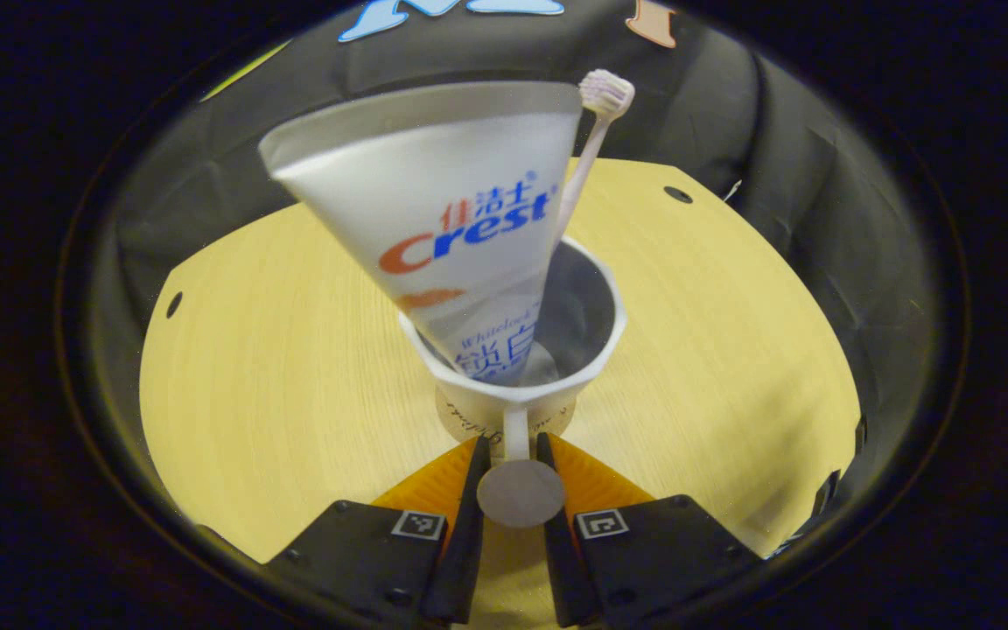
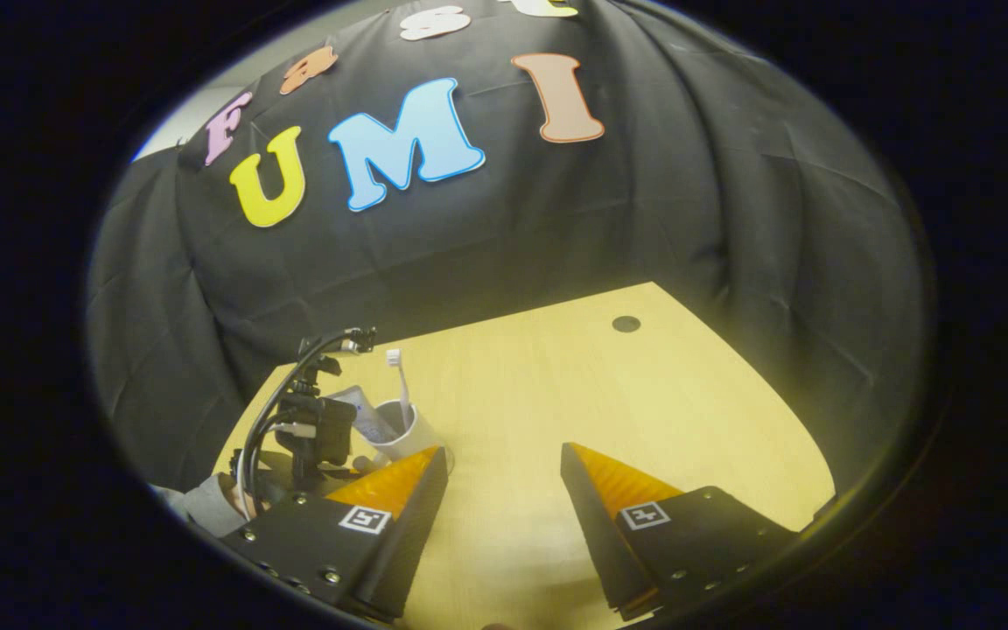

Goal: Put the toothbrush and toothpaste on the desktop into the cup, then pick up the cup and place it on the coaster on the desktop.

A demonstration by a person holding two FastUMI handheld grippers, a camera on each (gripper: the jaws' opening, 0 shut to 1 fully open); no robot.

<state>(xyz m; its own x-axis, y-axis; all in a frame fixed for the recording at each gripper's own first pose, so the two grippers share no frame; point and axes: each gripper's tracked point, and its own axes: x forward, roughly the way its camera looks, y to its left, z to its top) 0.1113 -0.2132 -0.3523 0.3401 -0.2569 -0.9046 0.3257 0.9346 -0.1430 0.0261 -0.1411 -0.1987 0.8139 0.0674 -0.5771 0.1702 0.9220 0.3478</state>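
Toothpaste (image 1: pixel 434 227) leans out to the left of the cup (image 1: pixel 596 328) in the left gripper view, cap end down inside, and the toothbrush (image 1: pixel 596 131) stands beside it against the far rim, bristles up top. Cup sits on the coaster (image 1: pixel 456 420), whose edge peeks out beneath it on the wooden desktop (image 1: pixel 276 367). Left gripper (image 1: pixel 517 455) has its two fingers pressed in on the cup's handle (image 1: pixel 517 437), one each side, clamped tight. Over to the right gripper view: far left, the left gripper (image 2: pixel 320 429) is at the cup (image 2: pixel 408 433) with the toothbrush (image 2: pixel 396 376) poking up, a sleeve (image 2: pixel 202 503) behind it. Right gripper (image 2: pixel 504 464) hangs over bare desktop (image 2: pixel 591 385), jaws spread wide, nothing between them.
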